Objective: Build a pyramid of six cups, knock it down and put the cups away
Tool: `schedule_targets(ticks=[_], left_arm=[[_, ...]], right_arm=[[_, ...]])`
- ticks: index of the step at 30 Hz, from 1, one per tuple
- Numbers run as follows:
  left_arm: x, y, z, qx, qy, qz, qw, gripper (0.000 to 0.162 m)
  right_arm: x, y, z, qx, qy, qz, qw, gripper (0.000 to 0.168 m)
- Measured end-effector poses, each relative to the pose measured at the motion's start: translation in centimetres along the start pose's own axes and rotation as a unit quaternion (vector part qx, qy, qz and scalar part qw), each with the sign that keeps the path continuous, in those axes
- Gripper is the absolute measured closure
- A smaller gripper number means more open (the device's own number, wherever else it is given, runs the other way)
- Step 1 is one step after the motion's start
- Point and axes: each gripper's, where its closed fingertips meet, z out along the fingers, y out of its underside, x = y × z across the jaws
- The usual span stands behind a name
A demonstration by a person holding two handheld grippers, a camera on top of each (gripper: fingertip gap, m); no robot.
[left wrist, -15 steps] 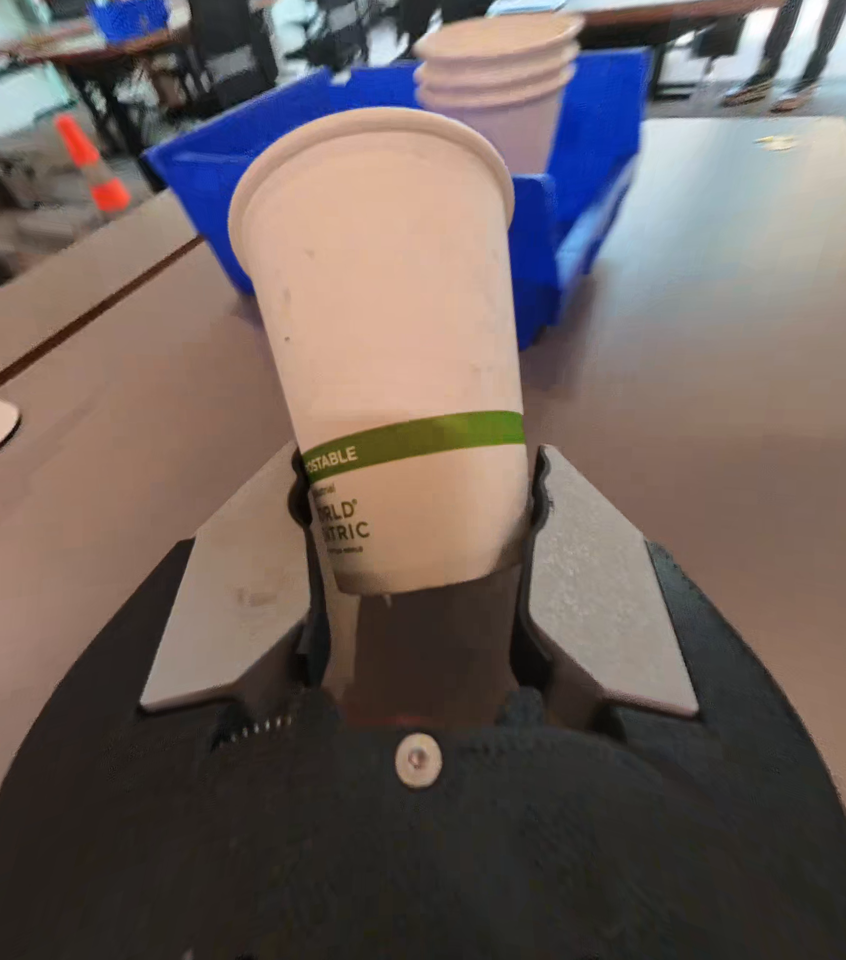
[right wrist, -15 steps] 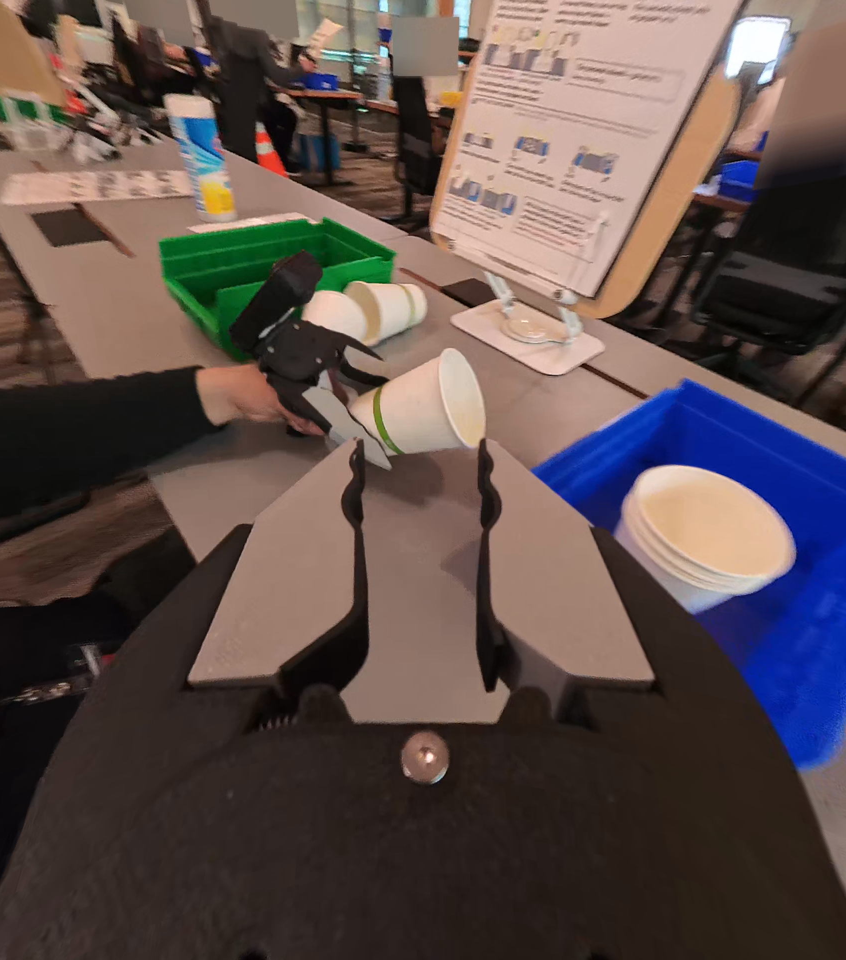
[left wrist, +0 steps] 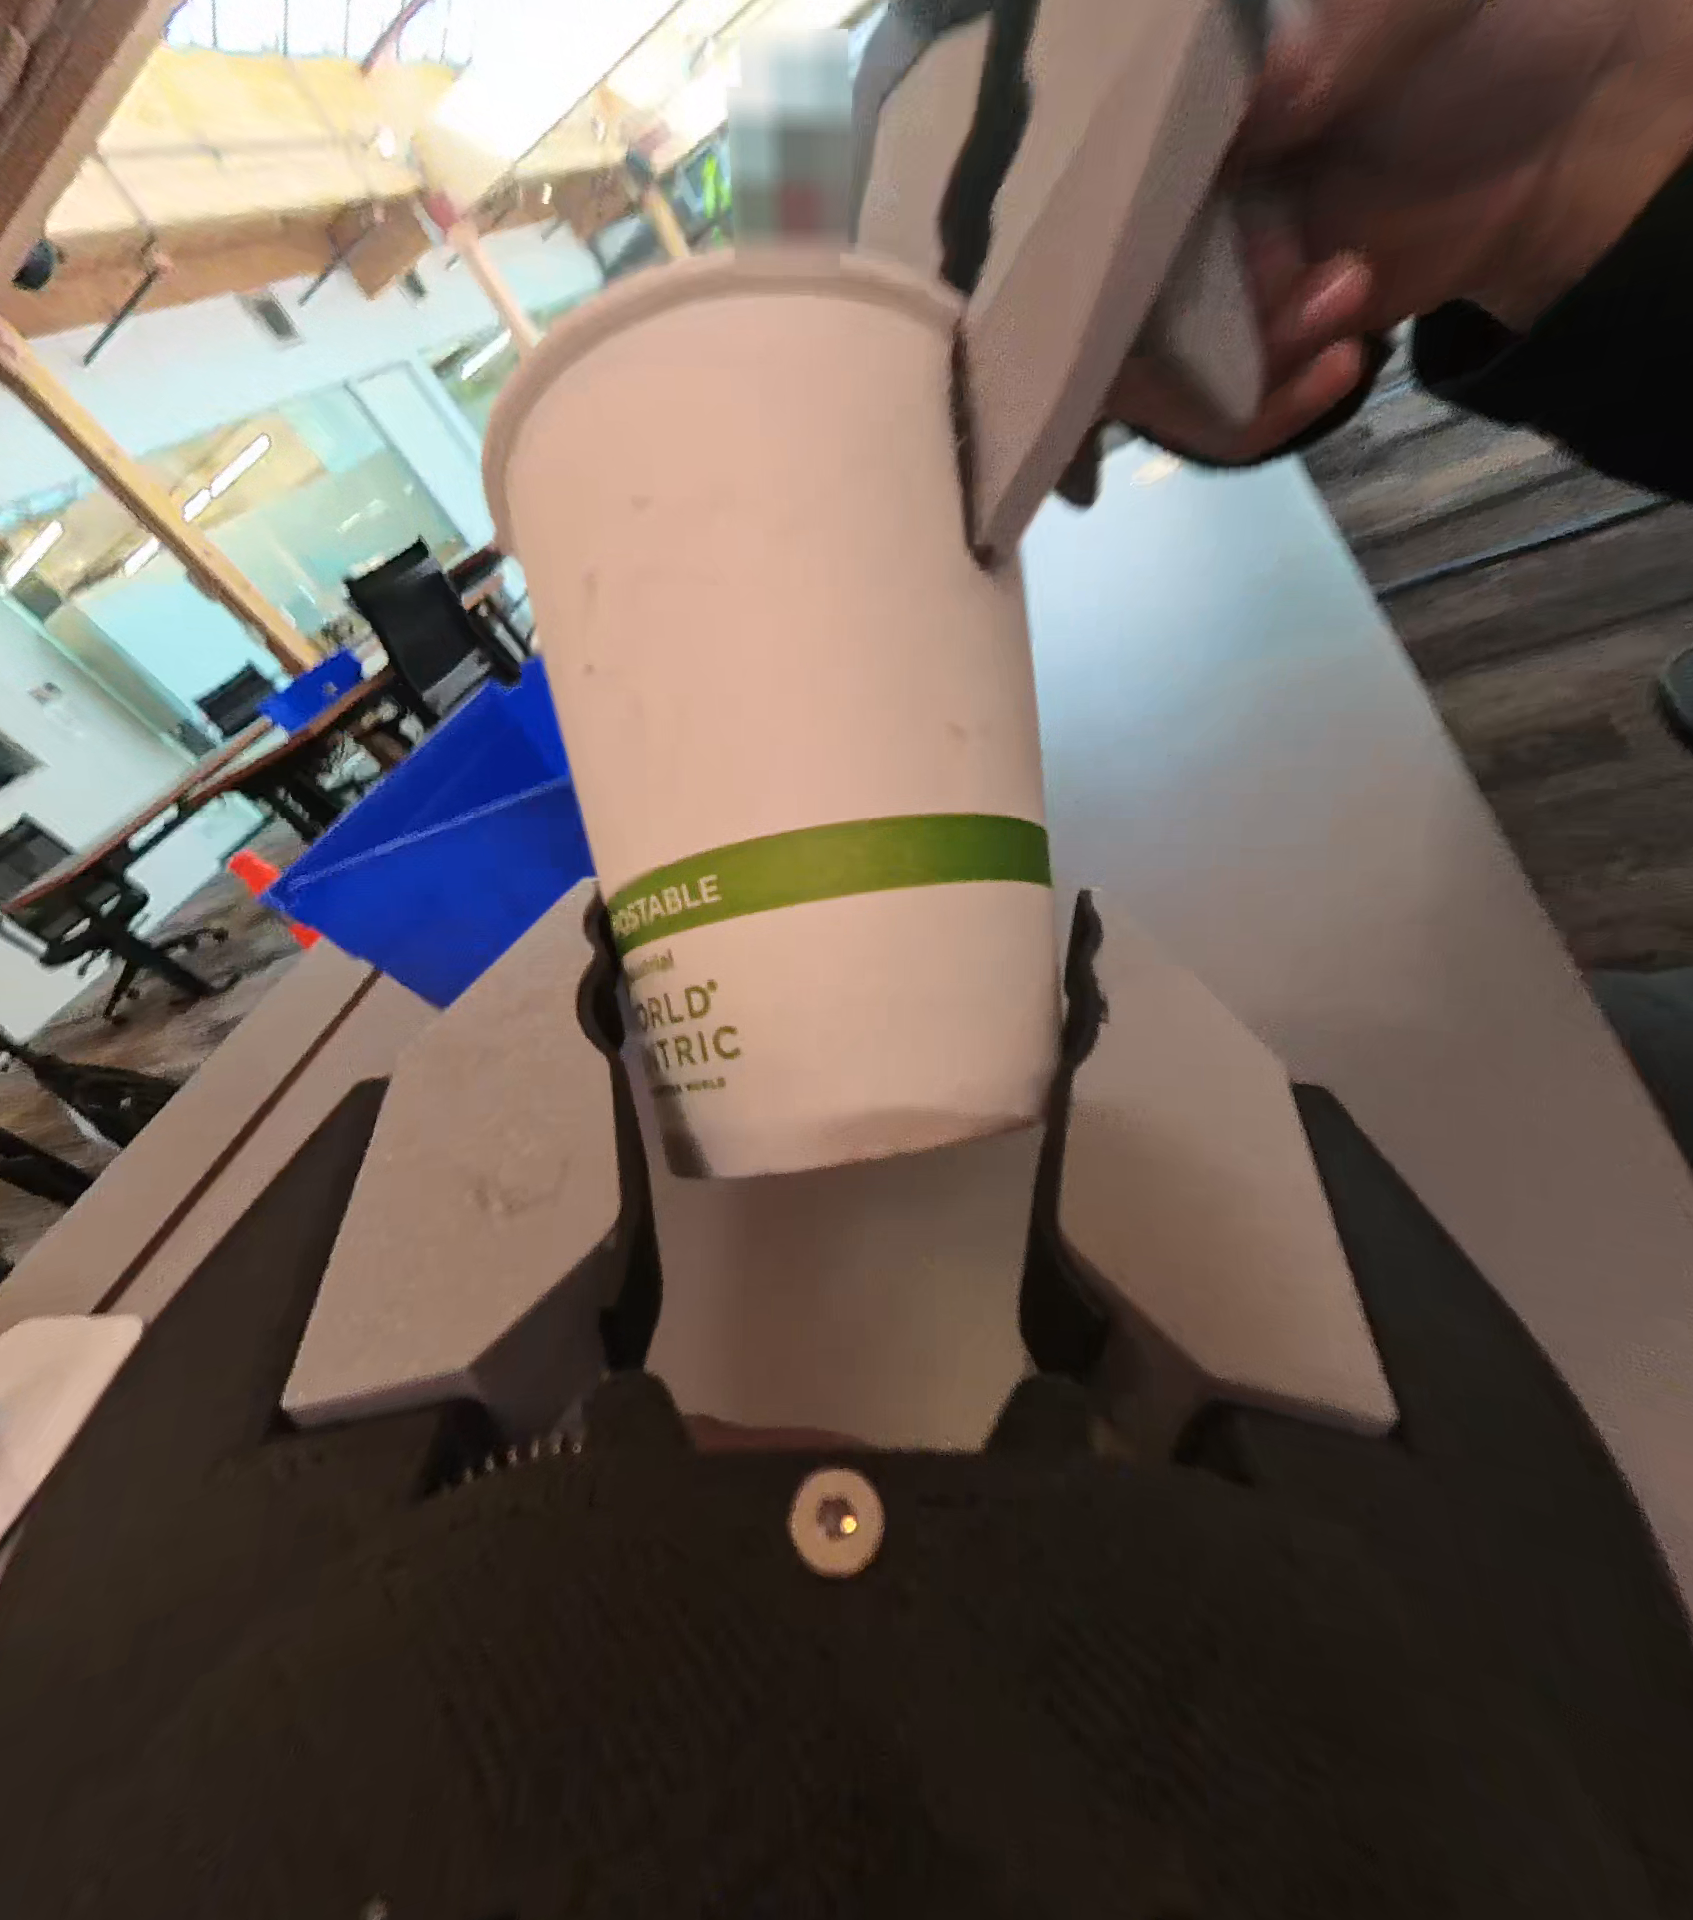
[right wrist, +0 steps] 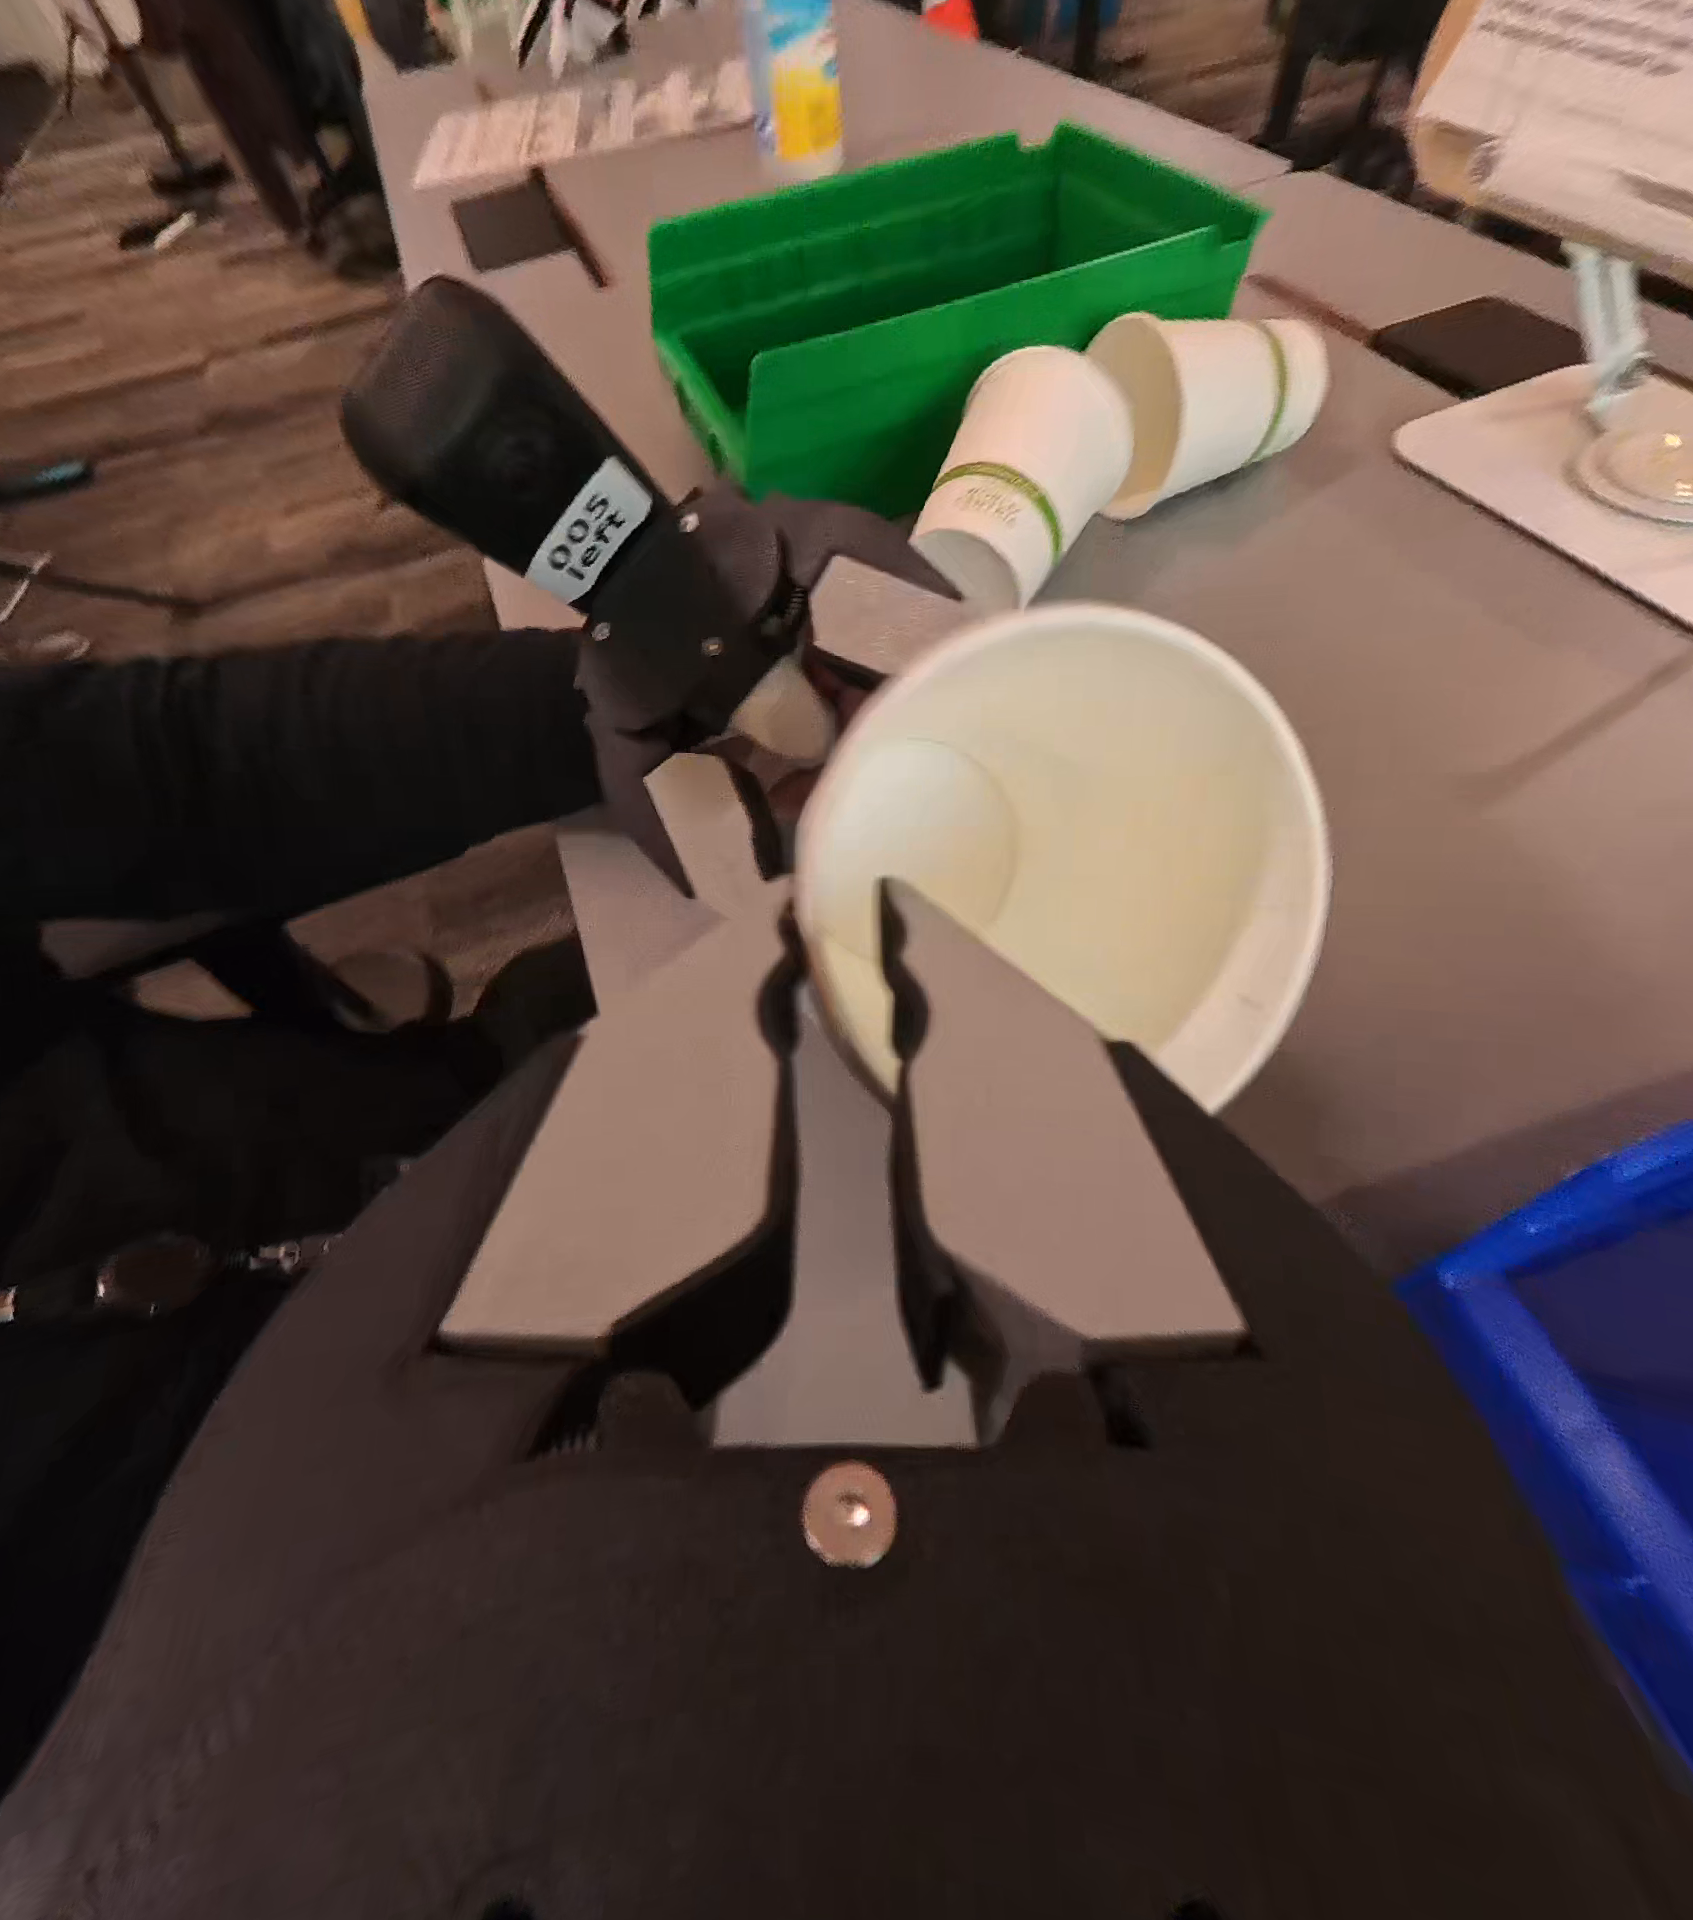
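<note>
Left claw [left wrist: 837, 1023] pinching paper cup [left wrist: 780, 717] at its base, tilted mouth toward right claw [right wrist: 837, 940], whose fingers straddle cup rim, nearly pressed together. Farther along bench [right wrist: 1444, 748]: two toppled cups [right wrist: 1122, 447] beside green bin [right wrist: 925, 270]. Blue bin [right wrist: 1590, 1392] at right. Judged mid-cleanup, pyramid down, three cups left.

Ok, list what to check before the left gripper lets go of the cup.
1. Left gripper shut on the cup near its base: ok.
2. Right gripper straddles the rim, one finger inside: ok.
3. Right grip tight enough to hold alone: cannot tell.
4. Blue bin close on the right: ok.
5. Loose cups lying by the green bin, not put away: not ok.
</note>
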Motion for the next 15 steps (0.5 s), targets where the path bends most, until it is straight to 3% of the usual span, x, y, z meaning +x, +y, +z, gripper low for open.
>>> schedule_targets(ticks=[1, 5, 9, 10, 11, 13, 15], left_arm=[[0.0, 0.7, 0.2, -0.016, -0.002, -0.003, 1.000, 0.083], [-0.7, 3.2, 0.9, -0.068, -0.041, 0.020, 0.997, 0.100], [-2.2, 4.3, 0.5, -0.094, -0.087, 0.054, 0.990, 0.128], [-2.5, 4.7, 0.4, -0.103, -0.093, 0.057, 0.989, 0.129], [-2.3, 4.9, 0.4, -0.110, -0.088, 0.061, 0.988, 0.130], [-1.4, 4.9, 0.5, -0.108, -0.059, 0.066, 0.990, 0.150], [-1.0, 4.8, 0.5, -0.105, -0.038, 0.053, 0.992, 0.160]], right_arm=[[0.0, 0.4, 0.1, -0.016, -0.003, -0.004, 1.000, 0.168], [1.6, 0.9, -1.6, -0.046, 0.063, -0.017, 0.997, 0.168], [5.5, -1.8, -8.6, 0.037, 0.206, -0.025, 0.978, 0.168], [6.4, -2.5, -10.7, 0.067, 0.240, -0.027, 0.968, 0.168], [7.3, -2.9, -12.6, 0.093, 0.275, -0.025, 0.957, 0.168], [8.8, -3.0, -15.5, 0.117, 0.326, -0.020, 0.938, 0.168], [10.2, -2.5, -17.2, 0.110, 0.370, -0.018, 0.922, 0.168]])
